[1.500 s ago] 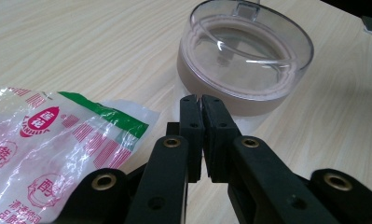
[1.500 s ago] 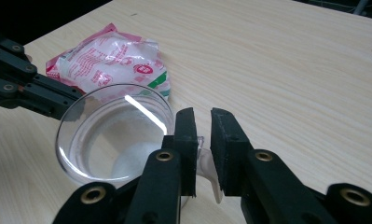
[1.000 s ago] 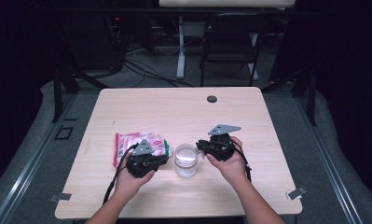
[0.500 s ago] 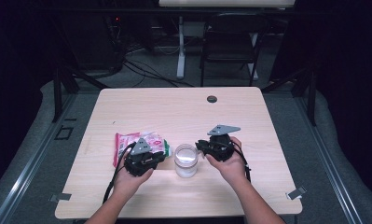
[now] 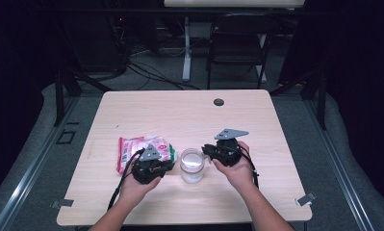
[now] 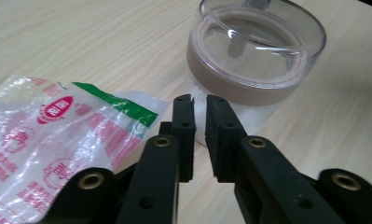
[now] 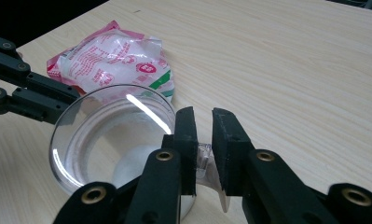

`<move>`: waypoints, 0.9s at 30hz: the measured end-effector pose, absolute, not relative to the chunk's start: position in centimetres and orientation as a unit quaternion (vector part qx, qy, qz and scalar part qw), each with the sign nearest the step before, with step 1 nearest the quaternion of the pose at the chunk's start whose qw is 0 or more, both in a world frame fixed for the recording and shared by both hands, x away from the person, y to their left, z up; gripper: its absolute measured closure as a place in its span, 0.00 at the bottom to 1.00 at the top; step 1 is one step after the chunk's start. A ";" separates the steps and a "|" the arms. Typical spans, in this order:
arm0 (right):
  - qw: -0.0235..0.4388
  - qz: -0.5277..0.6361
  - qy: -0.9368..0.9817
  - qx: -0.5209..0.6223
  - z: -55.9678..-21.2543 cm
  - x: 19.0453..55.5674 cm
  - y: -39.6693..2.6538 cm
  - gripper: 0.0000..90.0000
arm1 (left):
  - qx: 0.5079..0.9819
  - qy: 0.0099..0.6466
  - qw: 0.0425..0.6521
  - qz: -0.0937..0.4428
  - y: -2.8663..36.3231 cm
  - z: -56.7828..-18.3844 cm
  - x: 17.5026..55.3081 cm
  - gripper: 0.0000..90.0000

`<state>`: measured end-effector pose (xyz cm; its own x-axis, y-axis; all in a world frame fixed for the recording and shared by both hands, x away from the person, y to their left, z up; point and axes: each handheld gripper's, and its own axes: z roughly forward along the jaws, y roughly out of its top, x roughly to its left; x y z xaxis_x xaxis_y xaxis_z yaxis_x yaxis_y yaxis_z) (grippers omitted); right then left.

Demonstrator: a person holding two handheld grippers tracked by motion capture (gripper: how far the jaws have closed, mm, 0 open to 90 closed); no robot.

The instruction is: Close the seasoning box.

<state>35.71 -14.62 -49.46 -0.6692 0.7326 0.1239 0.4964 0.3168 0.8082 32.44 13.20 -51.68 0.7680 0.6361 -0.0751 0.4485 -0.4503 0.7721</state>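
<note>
Right gripper view: right gripper [image 7: 203, 135] pinches the clear glass jar's [image 7: 110, 140] handle; left gripper [image 6: 200, 122], jaws just closing, nearly shut, empty, beside it.

A dark lab: table [image 5: 189, 110], floor cables [image 5: 146, 72], folding chair [image 5: 237, 41].

Clear jar [image 5: 192, 165] upright, beside pink-printed bag [image 5: 142, 150], mid-table

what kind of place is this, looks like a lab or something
Probably a recording lab or studio, not a home: a bare wooden table in a dark curtained space, cables trailing over the floor behind, and a folding chair by a desk leg.
</note>
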 end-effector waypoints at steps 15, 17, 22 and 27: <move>0.138 0.442 0.799 0.385 -49.5 35.7 -14.6 0.91 | 0.854 0.289 0.425 0.078 12.0 -51.8 31.8 1.00; 0.139 0.442 0.798 0.385 -49.5 35.6 -14.6 0.91 | 0.854 0.287 0.427 0.079 11.9 -51.9 31.8 1.00; 0.140 0.444 0.796 0.386 -49.6 35.6 -14.6 0.91 | 0.855 0.287 0.422 0.089 11.6 -52.2 31.8 0.98; 0.140 0.445 0.796 0.386 -49.6 35.6 -14.6 0.91 | 0.847 0.290 0.437 0.091 11.8 -51.9 31.8 0.99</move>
